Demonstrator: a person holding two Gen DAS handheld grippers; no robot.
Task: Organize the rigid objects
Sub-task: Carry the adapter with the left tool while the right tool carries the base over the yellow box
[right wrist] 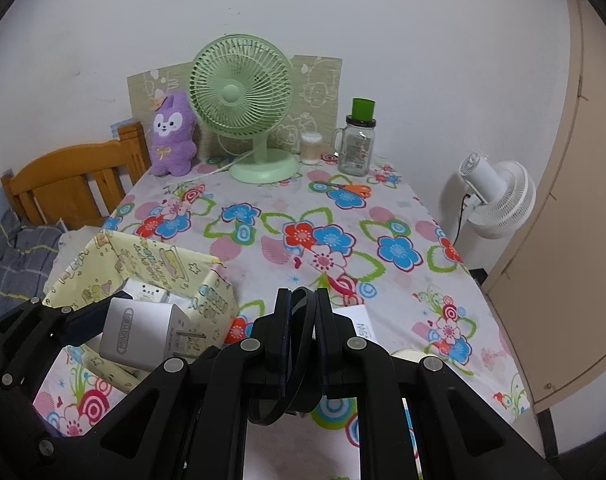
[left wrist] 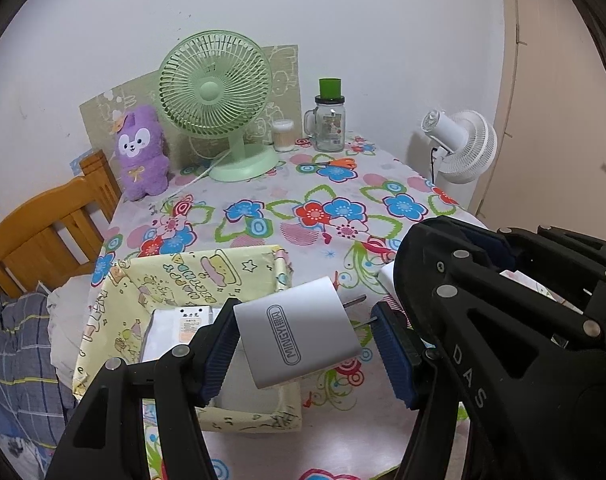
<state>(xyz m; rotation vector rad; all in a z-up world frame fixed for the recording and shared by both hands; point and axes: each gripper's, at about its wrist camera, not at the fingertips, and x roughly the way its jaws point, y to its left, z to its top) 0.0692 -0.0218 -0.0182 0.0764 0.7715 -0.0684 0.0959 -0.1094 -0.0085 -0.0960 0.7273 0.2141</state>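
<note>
A white plug charger (left wrist: 301, 336) hangs between the fingers of my left gripper (left wrist: 307, 350), just above the near right corner of a yellow patterned fabric basket (left wrist: 191, 276). The jaws stand wide; the left pad touches the charger, the right pad (left wrist: 395, 356) is apart from it. The charger also shows in the right wrist view (right wrist: 143, 336), over the basket (right wrist: 151, 260). My right gripper (right wrist: 303, 344) is shut on a black ring-shaped band (right wrist: 299, 360) above the table. White boxes (left wrist: 183, 328) lie inside the basket.
A flowered tablecloth (right wrist: 343, 240) covers the table. At the back stand a green fan (right wrist: 243, 108), a purple plush toy (right wrist: 171, 136), a glass jar with a green lid (right wrist: 357, 140), a cotton swab pot (right wrist: 311, 148) and orange scissors (right wrist: 351, 189). A wooden chair (right wrist: 71, 180) is left, a white fan (right wrist: 499, 196) right.
</note>
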